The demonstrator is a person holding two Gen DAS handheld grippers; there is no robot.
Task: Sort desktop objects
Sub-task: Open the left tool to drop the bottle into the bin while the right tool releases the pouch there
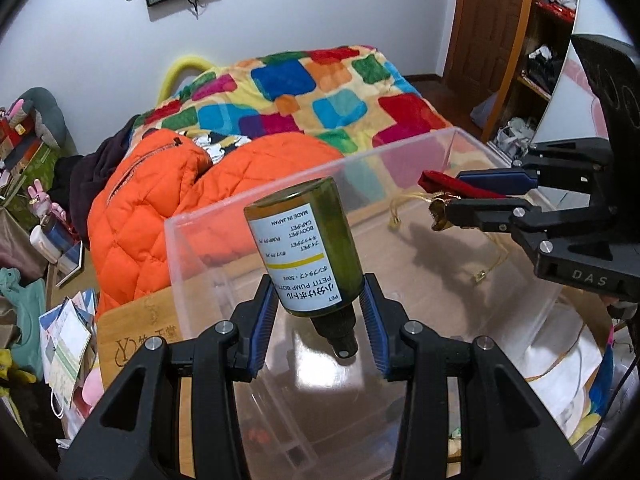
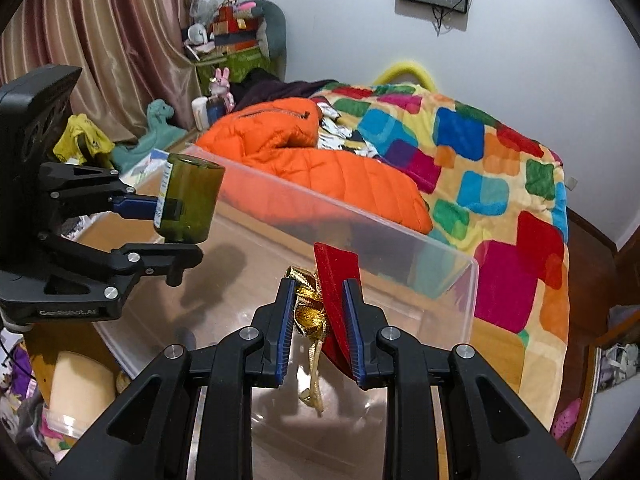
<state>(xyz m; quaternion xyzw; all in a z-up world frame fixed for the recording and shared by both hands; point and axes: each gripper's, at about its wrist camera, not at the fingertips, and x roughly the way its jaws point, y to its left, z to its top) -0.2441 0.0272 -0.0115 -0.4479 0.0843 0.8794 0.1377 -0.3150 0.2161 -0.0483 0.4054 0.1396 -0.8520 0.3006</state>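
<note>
My left gripper (image 1: 320,304) is shut on a green pump bottle (image 1: 308,248) with a white label, held bottom-up over a clear plastic bin (image 1: 280,196). The bottle (image 2: 192,200) and the left gripper (image 2: 176,236) also show at the left of the right wrist view. My right gripper (image 2: 318,312) is shut on a red card with a gold ribbon (image 2: 334,284), held above the bin (image 2: 440,248). In the left wrist view the right gripper (image 1: 436,200) holds the red card (image 1: 448,188) over the bin's right side.
The bin stands on a wooden desk (image 1: 132,332). Behind it lies a bed with an orange jacket (image 1: 168,200) and a colourful blanket (image 1: 320,92). Papers and toys (image 1: 68,332) crowd the left side. A wooden shelf (image 1: 536,60) stands at right.
</note>
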